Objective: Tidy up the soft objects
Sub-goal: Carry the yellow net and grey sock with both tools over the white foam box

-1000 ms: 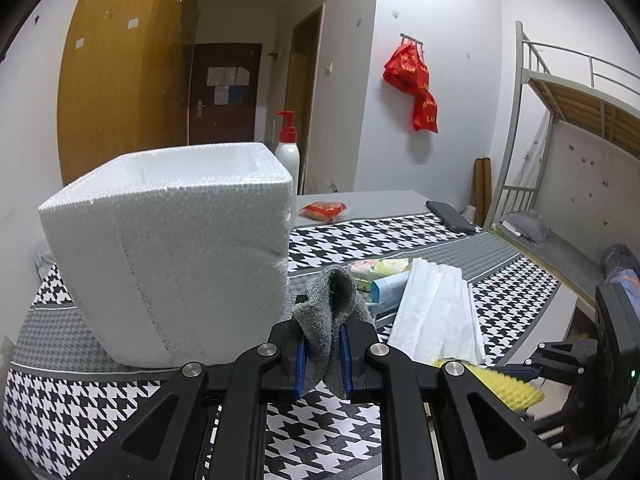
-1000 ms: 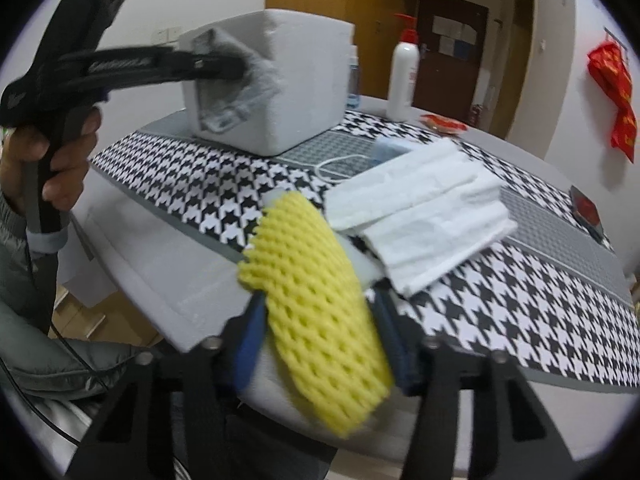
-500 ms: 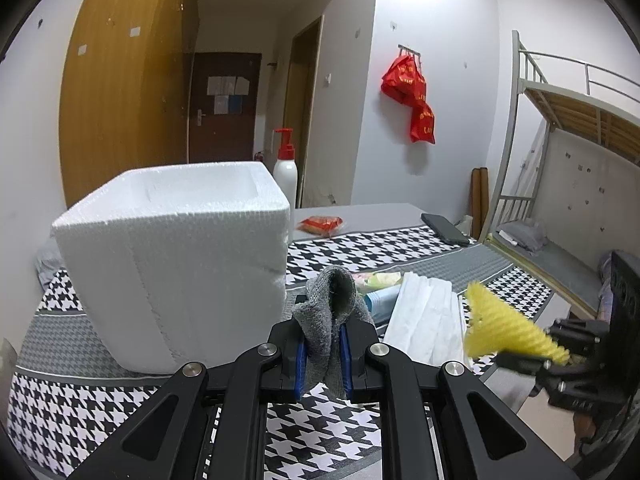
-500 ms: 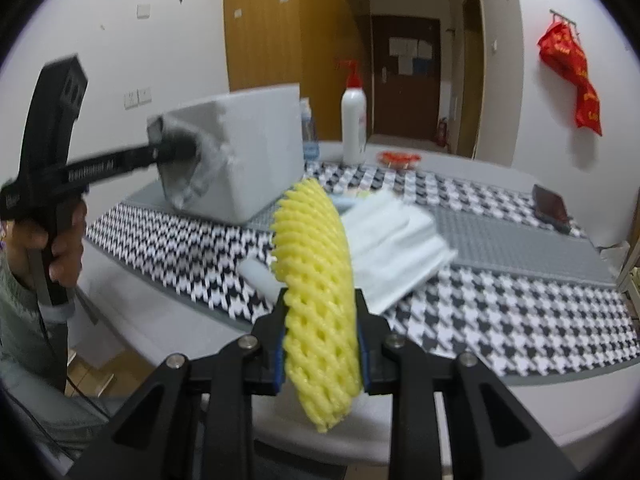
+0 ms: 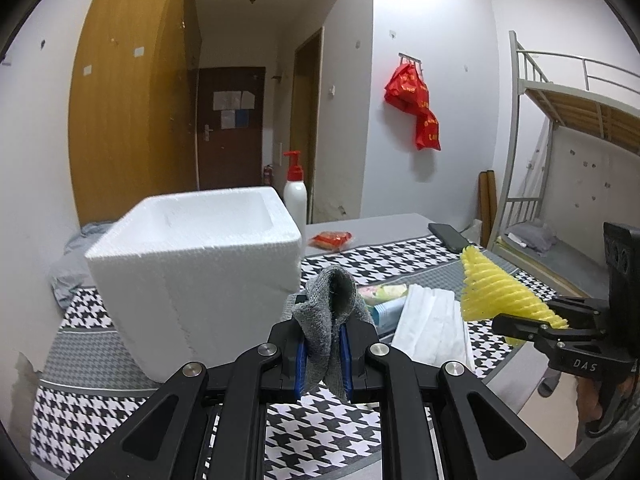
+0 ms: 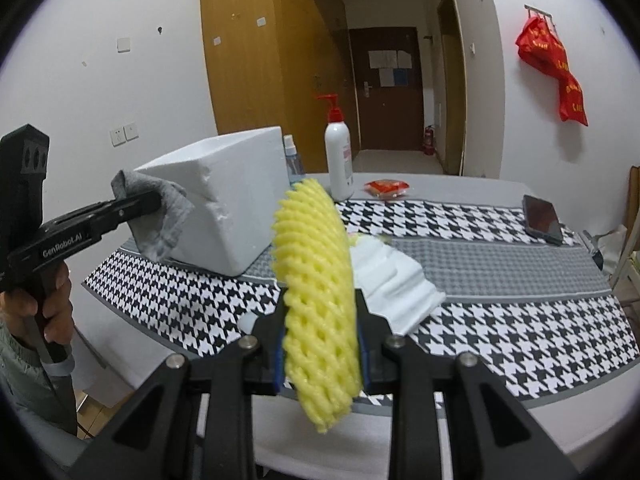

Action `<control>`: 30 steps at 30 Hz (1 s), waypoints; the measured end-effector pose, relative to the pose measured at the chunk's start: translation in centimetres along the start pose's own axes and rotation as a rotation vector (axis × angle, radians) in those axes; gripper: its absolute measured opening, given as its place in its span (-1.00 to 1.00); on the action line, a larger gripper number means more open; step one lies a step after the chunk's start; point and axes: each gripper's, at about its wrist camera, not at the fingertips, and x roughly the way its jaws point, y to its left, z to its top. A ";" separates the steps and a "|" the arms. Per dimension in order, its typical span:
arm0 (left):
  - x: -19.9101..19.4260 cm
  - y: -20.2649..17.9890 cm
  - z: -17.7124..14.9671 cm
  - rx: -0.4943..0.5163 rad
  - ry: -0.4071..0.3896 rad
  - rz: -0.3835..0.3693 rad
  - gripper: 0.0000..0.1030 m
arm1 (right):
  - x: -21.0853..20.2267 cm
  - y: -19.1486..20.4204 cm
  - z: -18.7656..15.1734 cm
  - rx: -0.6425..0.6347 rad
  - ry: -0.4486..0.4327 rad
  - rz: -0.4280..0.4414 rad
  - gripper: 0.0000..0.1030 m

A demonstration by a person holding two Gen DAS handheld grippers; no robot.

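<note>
Standing open foam box [image 5: 200, 280], interior partly hidden

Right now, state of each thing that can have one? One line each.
left hand-held gripper: shut on grey cloth, off the table.
right hand-held gripper: shut on yellow foam net, lifted.
foam box: open-topped, upright, nothing visible inside.
white folded cloths: lying on the table runner.
pump bottle: upright.
phone: flat, screen dark.

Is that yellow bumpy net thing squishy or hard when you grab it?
Probably squishy: the yellow foam net looks pinched narrow where the right gripper clamps it. Likely light too: it stands up above the jaws without drooping.
</note>
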 end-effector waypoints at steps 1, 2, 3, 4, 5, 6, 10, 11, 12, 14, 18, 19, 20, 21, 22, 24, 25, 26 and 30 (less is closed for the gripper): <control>-0.1 0.0 0.2 -0.004 -0.001 0.005 -0.72 | -0.1 0.1 0.3 0.002 -0.008 0.008 -0.39; -0.3 0.0 0.5 -0.005 -0.002 0.012 -0.72 | -0.3 0.3 0.6 0.002 -0.014 0.019 -0.39; -0.4 0.0 0.6 -0.003 -0.003 0.019 -0.72 | -0.3 0.4 0.8 0.000 -0.019 0.023 -0.39; -0.4 0.0 0.9 0.000 -0.002 0.028 -0.72 | -0.4 0.5 1.2 -0.007 -0.030 0.025 -0.39; -0.6 0.0 1.1 0.000 -0.004 0.032 -0.72 | -0.5 0.7 1.5 -0.012 -0.037 0.024 -0.39; -0.8 0.1 1.4 -0.005 -0.006 0.036 -0.72 | -0.6 0.7 1.9 -0.014 -0.045 0.026 -0.39; -1.4 0.8 1.9 -0.005 -0.006 0.054 -0.72 | -0.7 1.1 3.2 -0.015 -0.061 0.015 -0.39; -1.5 0.9 2.0 -0.009 -0.011 0.055 -0.72 | -0.7 1.2 3.6 -0.010 -0.066 0.019 -0.39; -1.8 1.2 2.1 -0.012 -0.019 0.055 -0.72 | -0.7 1.3 3.9 -0.007 -0.067 0.029 -0.39; -2.4 1.5 2.2 -0.010 -0.034 0.063 -0.72 | -0.5 1.7 4.4 -0.010 -0.078 0.024 -0.39; -3.1 2.5 2.6 0.006 -0.054 0.056 -0.72 | -0.2 2.8 5.5 -0.012 -0.105 0.004 -0.39; -3.4 2.9 2.8 0.006 -0.064 0.053 -0.72 | -0.2 3.0 5.8 -0.005 -0.109 0.003 -0.39; -3.6 3.2 2.9 0.002 -0.070 0.052 -0.72 | 0.0 3.4 6.1 0.005 -0.110 0.007 -0.39; -3.7 3.6 3.1 0.003 -0.073 0.048 -0.72 | 0.2 3.8 6.4 0.008 -0.109 0.006 -0.39; -3.8 3.8 3.2 0.007 -0.075 0.047 -0.72 | 0.3 4.1 6.5 0.007 -0.108 0.003 -0.39; -3.9 4.3 3.3 0.015 -0.081 0.053 -0.72 | 0.5 4.9 6.9 0.002 -0.110 0.001 -0.39; -4.0 4.7 3.4 0.014 -0.083 0.058 -0.72 | 0.6 5.2 7.0 -0.001 -0.109 0.000 -0.39; -4.0 5.0 3.4 0.010 -0.085 0.060 -0.72 | 0.8 5.5 7.2 -0.005 -0.109 -0.003 -0.39; -4.3 6.5 3.6 -0.006 -0.098 0.083 -0.72 | 1.2 6.9 8.0 -0.030 -0.121 0.003 -0.39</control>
